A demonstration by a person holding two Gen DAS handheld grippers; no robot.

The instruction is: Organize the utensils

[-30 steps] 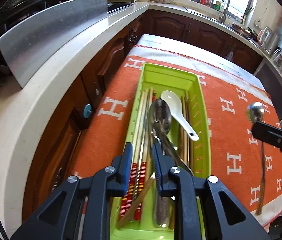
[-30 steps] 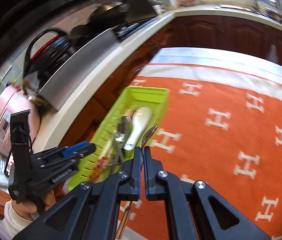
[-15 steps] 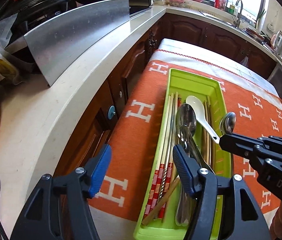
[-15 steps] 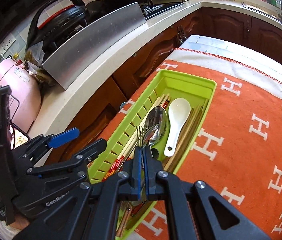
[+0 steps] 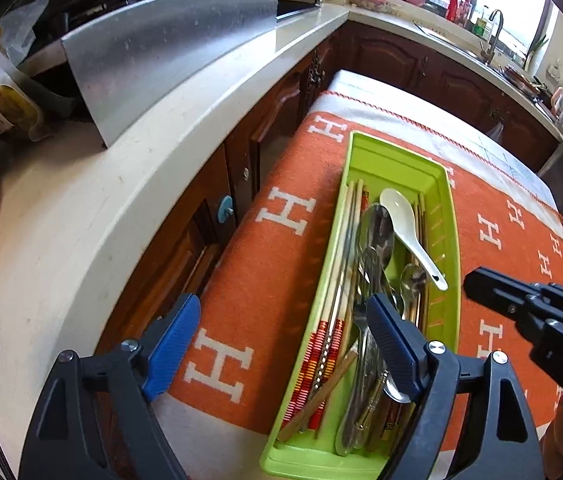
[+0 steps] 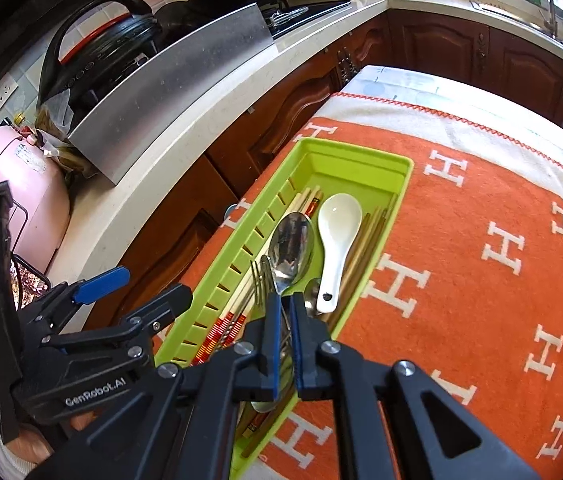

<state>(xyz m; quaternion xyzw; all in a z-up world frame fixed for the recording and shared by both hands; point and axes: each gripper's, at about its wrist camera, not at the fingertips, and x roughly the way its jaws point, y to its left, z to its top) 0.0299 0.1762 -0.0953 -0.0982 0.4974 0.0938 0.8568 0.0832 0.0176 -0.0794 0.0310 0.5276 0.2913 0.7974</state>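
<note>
item: green tray (image 5: 447,216), lying on your orange blanket (image 5: 265,264) beside the white counter (image 5: 93,208).
contents: patterned chopsticks (image 5: 345,264) along the counter-side wall, a large steel spoon (image 6: 291,246), a fork (image 6: 258,280), a white ceramic spoon (image 6: 335,236), a small steel spoon (image 5: 412,282) and brown chopsticks (image 6: 365,246) along the far wall.
your left gripper (image 5: 281,344): fingers spread wide, having just been opening, nothing between the pads; it hangs over the tray's near end.
your right gripper (image 6: 286,312): pads almost together with a thin gap, having parted slightly; whether the gap pinches anything, you cannot tell.
</note>
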